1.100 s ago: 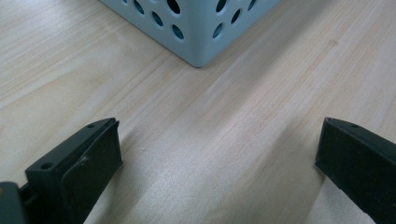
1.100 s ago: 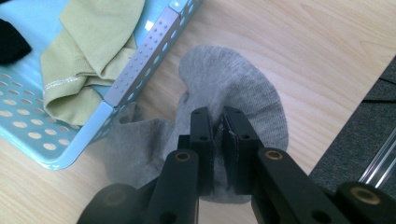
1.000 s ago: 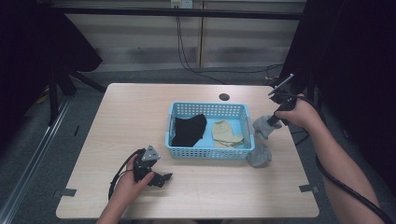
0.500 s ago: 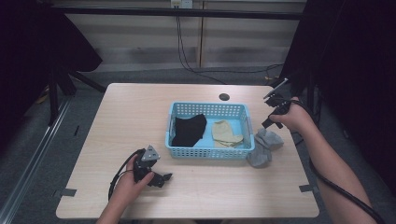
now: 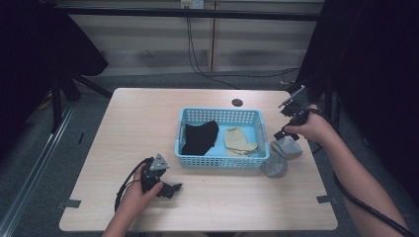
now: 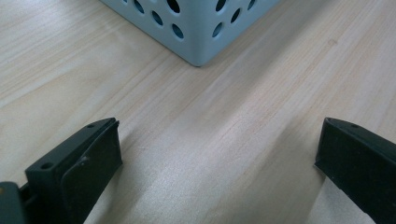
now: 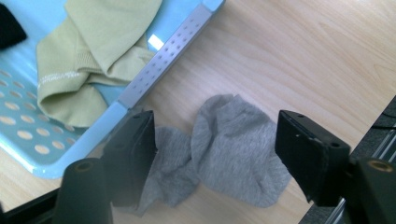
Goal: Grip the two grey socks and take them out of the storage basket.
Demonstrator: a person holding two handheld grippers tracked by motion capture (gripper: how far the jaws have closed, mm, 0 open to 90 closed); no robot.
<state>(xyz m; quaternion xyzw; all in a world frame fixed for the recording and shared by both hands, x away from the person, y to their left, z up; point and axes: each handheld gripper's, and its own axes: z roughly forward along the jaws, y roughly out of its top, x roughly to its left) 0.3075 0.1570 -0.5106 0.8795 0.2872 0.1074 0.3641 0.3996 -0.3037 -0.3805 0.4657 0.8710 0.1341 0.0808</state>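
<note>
A grey sock (image 5: 279, 155) lies crumpled on the table just right of the blue basket (image 5: 222, 161). My right gripper (image 5: 286, 129) hovers over the grey sock (image 7: 233, 154). Its jaws have just been opening and now stand wide apart, with the sock below them and not touched by the pads. Inside the basket lie a black sock (image 5: 200, 138) and a yellow-green sock (image 5: 238, 141). My left gripper (image 5: 173, 188) rests low on the table near the front left, open (image 6: 219, 128), with bare wood between its jaws.
The basket's corner (image 6: 201, 32) stands a short way ahead of the left gripper. A dark round hole (image 5: 237, 102) sits in the tabletop behind the basket. The table's right edge (image 5: 316, 163) runs close to the grey sock.
The right gripper was shut on the grey sock, which hung from it beside the basket. The jaws opened and the sock now lies loose on the table. The left hand stayed put.
</note>
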